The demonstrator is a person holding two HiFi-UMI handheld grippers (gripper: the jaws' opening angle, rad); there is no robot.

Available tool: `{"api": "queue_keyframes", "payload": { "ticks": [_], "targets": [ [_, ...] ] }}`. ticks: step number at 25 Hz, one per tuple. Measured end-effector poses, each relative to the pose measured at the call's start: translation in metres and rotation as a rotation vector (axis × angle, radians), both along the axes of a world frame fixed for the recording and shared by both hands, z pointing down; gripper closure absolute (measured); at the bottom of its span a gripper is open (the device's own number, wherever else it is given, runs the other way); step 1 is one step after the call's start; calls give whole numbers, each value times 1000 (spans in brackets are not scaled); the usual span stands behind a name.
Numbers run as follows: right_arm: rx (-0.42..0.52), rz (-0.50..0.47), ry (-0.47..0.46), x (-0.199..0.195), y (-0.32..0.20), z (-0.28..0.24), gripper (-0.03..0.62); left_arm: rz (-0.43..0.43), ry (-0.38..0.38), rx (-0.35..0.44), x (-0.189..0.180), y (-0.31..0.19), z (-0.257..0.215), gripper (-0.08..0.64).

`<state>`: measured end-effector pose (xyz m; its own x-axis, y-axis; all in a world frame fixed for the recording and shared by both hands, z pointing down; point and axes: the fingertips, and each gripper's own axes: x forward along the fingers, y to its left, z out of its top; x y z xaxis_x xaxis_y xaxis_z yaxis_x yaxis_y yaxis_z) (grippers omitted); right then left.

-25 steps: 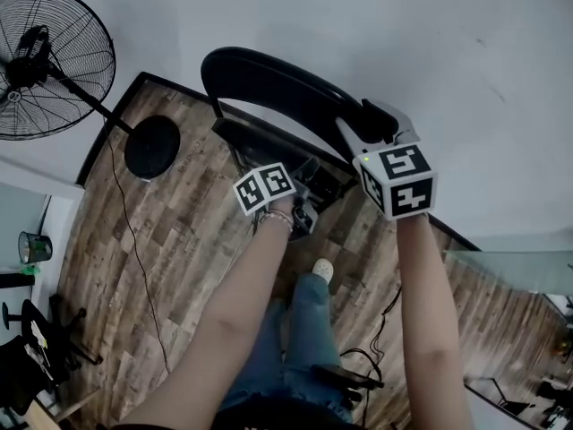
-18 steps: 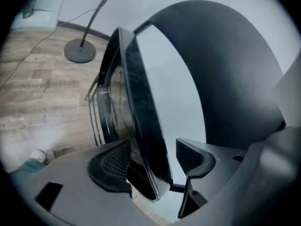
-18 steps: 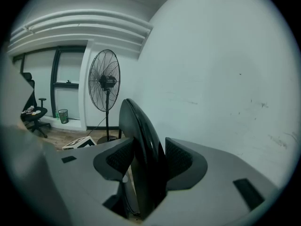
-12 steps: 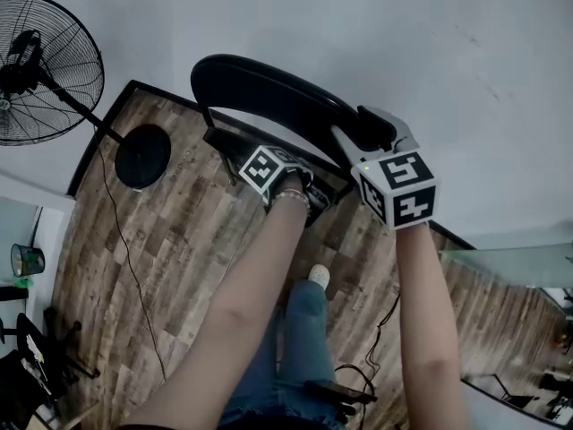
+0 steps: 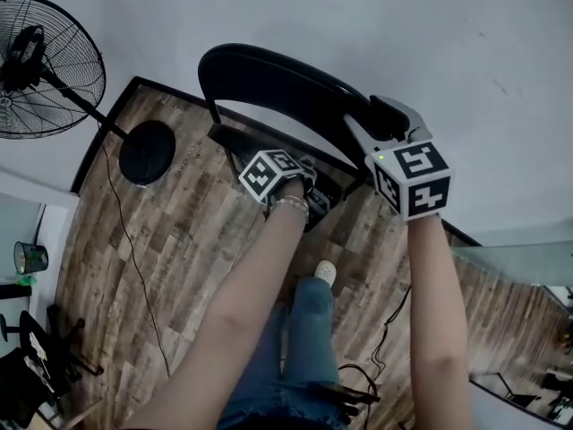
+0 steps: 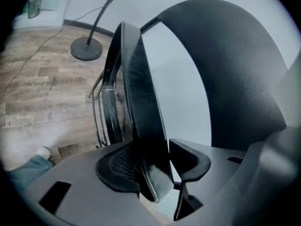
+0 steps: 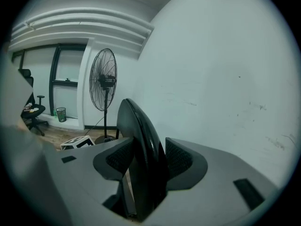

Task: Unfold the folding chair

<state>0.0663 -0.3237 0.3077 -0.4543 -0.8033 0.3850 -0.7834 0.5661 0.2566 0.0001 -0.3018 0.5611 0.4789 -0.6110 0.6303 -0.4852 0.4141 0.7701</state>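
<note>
At the floor's (image 5: 170,240) edge under the white wall (image 5: 403,34): left gripper (image 6: 160,168), jaws just closing, clamped on the seat (image 6: 136,102) of the folded folding chair (image 5: 269,79); a second ago it hung lower, clear of the seat. Right gripper (image 7: 148,161), unmoved, clenched on the backrest (image 7: 134,121). Marker cube (image 5: 414,179): black-and-white squares.

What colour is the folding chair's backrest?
Black, with a slight sheen. The backrest shows best in the head view.

No legible writing; only square markers on the left cube (image 5: 269,174) and right cube (image 5: 414,179).
</note>
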Motion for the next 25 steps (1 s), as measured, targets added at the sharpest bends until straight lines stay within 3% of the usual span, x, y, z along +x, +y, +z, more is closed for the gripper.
{"api": "queue_keyframes", "payload": {
  "ticks": [7, 11, 15, 19, 22, 25],
  "targets": [
    [23, 31, 9, 3, -7, 0, 380, 55, 19, 84, -6, 4, -7, 360],
    [41, 51, 27, 5, -10, 1, 367, 148, -38, 167, -9, 3, -15, 376],
    [41, 39, 22, 3, -6, 0, 371, 95, 25, 134, -8, 1, -10, 358],
    [48, 37, 24, -1, -1, 0, 373, 37, 45, 77, -6, -5, -1, 276],
    [58, 30, 28, -2, 0, 0, 373, 57, -19, 43, -4, -7, 5, 301],
    [68, 26, 32, 0, 0, 0, 376, 100, -77, 96, -4, -8, 3, 324]
  ]
}}
